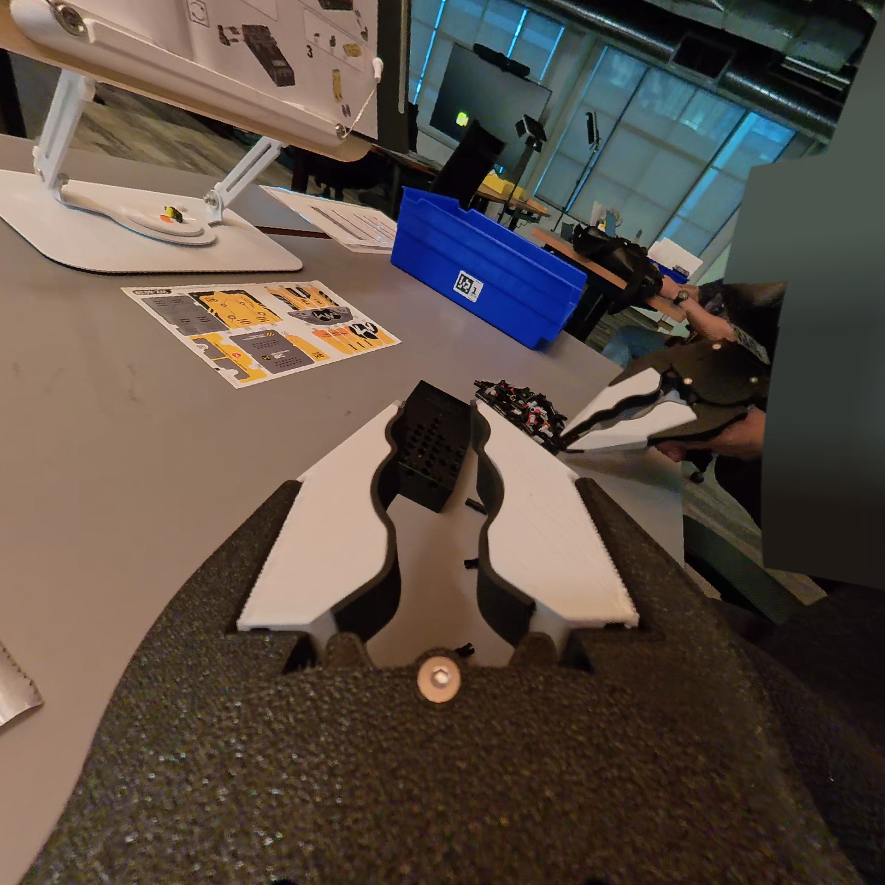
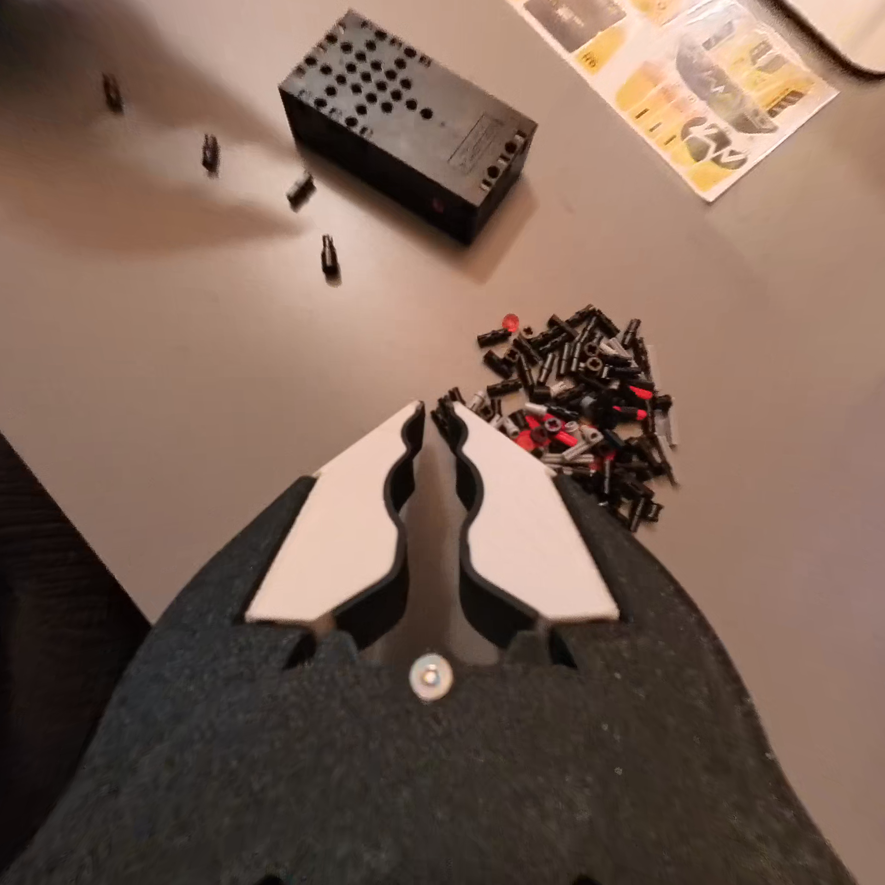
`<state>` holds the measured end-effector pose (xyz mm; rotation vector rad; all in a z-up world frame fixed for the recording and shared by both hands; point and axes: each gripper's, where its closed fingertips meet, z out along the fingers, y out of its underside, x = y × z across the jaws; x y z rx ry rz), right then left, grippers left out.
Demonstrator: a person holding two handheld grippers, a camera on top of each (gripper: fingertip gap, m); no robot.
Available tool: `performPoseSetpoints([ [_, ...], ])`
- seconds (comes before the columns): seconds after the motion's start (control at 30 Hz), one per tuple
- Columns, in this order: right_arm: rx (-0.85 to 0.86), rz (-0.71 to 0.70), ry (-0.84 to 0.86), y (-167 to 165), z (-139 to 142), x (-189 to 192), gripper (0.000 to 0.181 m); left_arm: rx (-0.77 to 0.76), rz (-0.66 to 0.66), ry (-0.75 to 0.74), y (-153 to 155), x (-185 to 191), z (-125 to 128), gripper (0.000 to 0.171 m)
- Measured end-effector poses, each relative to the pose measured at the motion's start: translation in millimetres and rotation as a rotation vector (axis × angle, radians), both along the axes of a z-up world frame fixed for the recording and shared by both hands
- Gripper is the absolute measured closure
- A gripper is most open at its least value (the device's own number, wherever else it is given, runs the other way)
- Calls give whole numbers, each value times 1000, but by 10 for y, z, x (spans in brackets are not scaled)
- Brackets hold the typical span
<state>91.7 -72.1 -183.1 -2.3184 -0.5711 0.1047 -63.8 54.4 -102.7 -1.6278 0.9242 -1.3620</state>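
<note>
A black perforated box (image 1: pixel 433 450) stands on the grey table (image 1: pixel 96 455). It shows between the fingers of my open left gripper (image 1: pixel 436 407); in the right wrist view the box (image 2: pixel 407 124) stands free, with no finger touching it. A pile of small black, grey and red pins (image 2: pixel 584 412) lies to its right. My right gripper (image 2: pixel 436 407) is at the pile's near-left edge, its tips closed on a small black pin (image 2: pixel 443 415). It also shows in the left wrist view (image 1: pixel 570 443), tips down at the pile (image 1: pixel 522 407).
Several loose black pins (image 2: pixel 328 254) lie left of the box. A yellow sticker sheet (image 1: pixel 261 330), a white stand (image 1: pixel 143 230) holding an instruction booklet (image 1: pixel 268 43), and a blue bin (image 1: pixel 483 273) sit farther back. The table edge runs to the right. Across from one pair of fingers to the other is roughly 20 cm.
</note>
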Motion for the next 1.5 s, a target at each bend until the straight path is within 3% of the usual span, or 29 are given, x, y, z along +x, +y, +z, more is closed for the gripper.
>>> performPoseSetpoints([
  [0.23, -50, 29, -70, -1, -124, 39, 175, 2, 0, 0, -2, 0, 2, 146],
  [1.2, -97, 34, -175, -74, -155, 31, 175, 1, -1, 4, -3, 6, -7, 146],
  [1.37, -44, 46, -93, -15, -37, -103, 176, -1, -1, 6, 0, 7, -11, 146],
  [1.5, 49, 108, 76, 143, 140, -530, 175, 1, -2, 9, -3, 12, -15, 146],
])
